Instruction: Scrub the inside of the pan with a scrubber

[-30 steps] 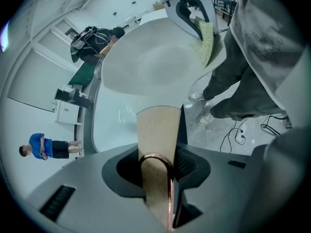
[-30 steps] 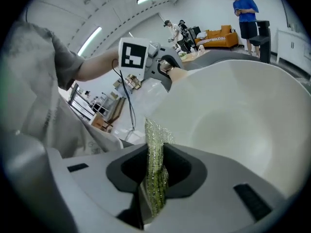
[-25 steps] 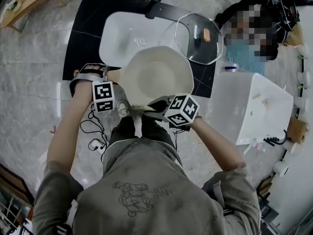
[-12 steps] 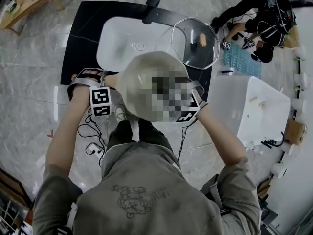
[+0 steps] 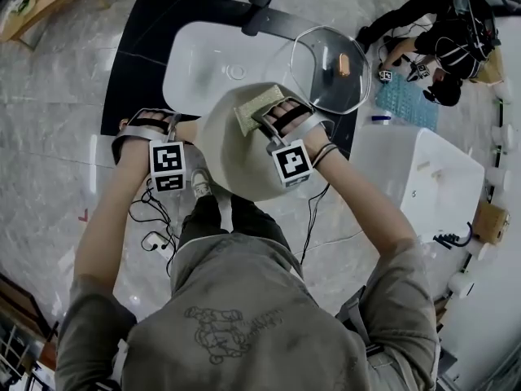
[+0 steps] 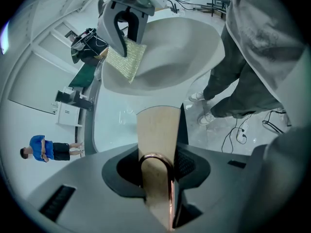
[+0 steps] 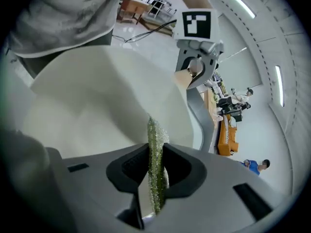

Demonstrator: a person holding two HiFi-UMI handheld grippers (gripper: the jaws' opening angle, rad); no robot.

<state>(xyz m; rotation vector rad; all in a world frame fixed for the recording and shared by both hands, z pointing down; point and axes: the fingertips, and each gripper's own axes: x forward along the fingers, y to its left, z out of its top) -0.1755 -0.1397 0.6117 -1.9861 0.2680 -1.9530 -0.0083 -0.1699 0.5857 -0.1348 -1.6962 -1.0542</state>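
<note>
While edge-on — scrubber (image 7: 154, 171) between right jaws

Grey printed T-shirt (image 5: 244, 324), black-white marker cubes (image 5: 168, 166)

— What do I have past the right gripper (image 5: 269, 114)?
— I see a glass lid (image 5: 317, 76) just beyond it, at the edge of a white basin (image 5: 203, 63) in a dark surface (image 5: 138, 55).
— Near the left gripper (image 5: 181, 129)?
— Cables (image 5: 151, 214) below it, on the floor (image 5: 49, 137).

The pan (image 5: 232, 160) looks matt, its handle (image 6: 156, 135) wooden, the scrubber (image 5: 256, 107) coarse.
</note>
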